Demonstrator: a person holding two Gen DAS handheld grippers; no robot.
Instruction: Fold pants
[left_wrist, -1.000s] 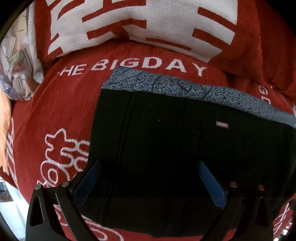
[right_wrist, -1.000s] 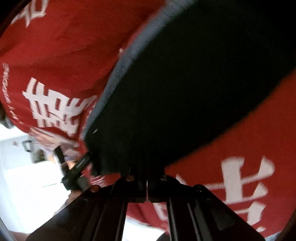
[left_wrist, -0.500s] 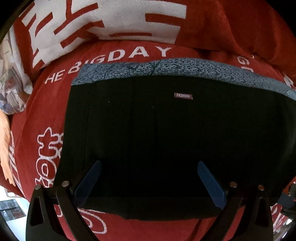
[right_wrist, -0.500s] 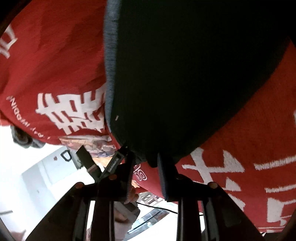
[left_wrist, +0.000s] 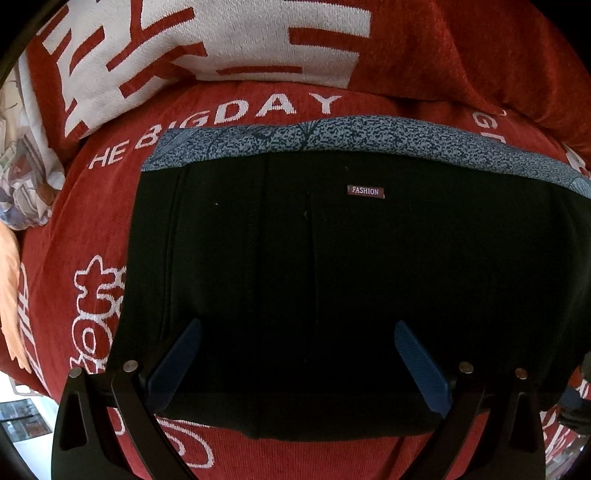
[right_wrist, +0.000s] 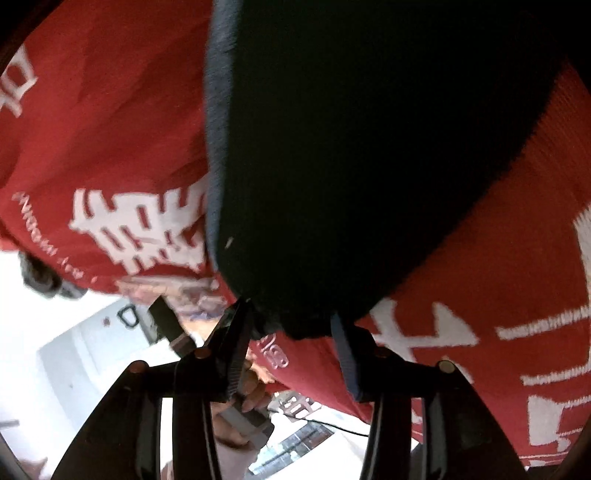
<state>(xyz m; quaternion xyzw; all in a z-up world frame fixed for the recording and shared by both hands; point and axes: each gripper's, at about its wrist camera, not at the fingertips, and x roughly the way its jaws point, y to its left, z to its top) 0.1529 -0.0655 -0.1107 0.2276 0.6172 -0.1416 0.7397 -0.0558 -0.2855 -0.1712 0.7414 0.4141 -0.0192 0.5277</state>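
Right now the black pants (left_wrist: 332, 277) are lying folded in a compact rectangle on the red blanket (left_wrist: 74, 221), speckled blue waistband (left_wrist: 369, 140) along the far edge. The left gripper (left_wrist: 295, 354) is hanging over the near edge, jaws spread wide, holding nothing. The right gripper (right_wrist: 291, 328) is parted around a corner, apparently not pinching. Smoothing should be gentle, so the layers stay square.

A red blanket (left_wrist: 258, 110) with white lettering is spread underneath; folded black pants (left_wrist: 332, 277) are laid directly on it.
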